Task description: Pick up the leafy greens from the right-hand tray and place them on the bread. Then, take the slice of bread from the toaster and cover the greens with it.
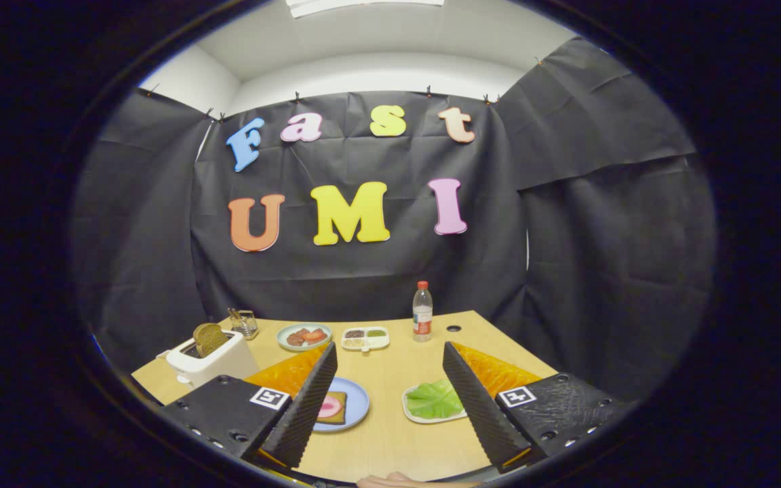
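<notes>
Claw [386, 400] spread wide, empty, above desk [390, 440]. Greens [434, 400] on tray [409, 411] at 1 o'clock, by rt finger; bread [333, 408] at 11. Risk — thin leaf slips from pinch, or finger hooks tray rim & drags it.

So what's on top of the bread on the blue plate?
A pink round slice, maybe ham, lies on the bread on the blue plate. One finger of the open tool covers the plate's near side, so anything there is hidden. The leafy greens sit on their own tray.
</notes>
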Tool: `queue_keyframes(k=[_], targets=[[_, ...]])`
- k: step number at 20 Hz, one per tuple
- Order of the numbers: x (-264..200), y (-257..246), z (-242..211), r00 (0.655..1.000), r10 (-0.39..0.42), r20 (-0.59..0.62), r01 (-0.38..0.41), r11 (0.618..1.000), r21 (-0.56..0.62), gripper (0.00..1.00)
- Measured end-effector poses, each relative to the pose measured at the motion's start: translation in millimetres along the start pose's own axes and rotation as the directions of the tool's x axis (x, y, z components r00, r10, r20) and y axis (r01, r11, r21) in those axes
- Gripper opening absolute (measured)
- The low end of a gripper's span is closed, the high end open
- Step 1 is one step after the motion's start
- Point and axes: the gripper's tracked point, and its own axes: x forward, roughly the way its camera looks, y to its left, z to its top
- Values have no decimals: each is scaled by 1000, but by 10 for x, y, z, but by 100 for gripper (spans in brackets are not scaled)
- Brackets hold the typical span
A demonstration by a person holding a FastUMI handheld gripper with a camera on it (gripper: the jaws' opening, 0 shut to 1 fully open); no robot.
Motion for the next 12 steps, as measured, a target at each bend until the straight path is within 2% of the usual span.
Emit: queue_keyframes(k=[2, 5, 12], targets=[[99, -160, -106, 999, -17, -38, 18, 999, 27, 96], [241, -173, -142, 998, 24, -50, -21, 998, 59, 96], [764, -588, -520, 979, -49, -196, 63, 996, 62, 96]])
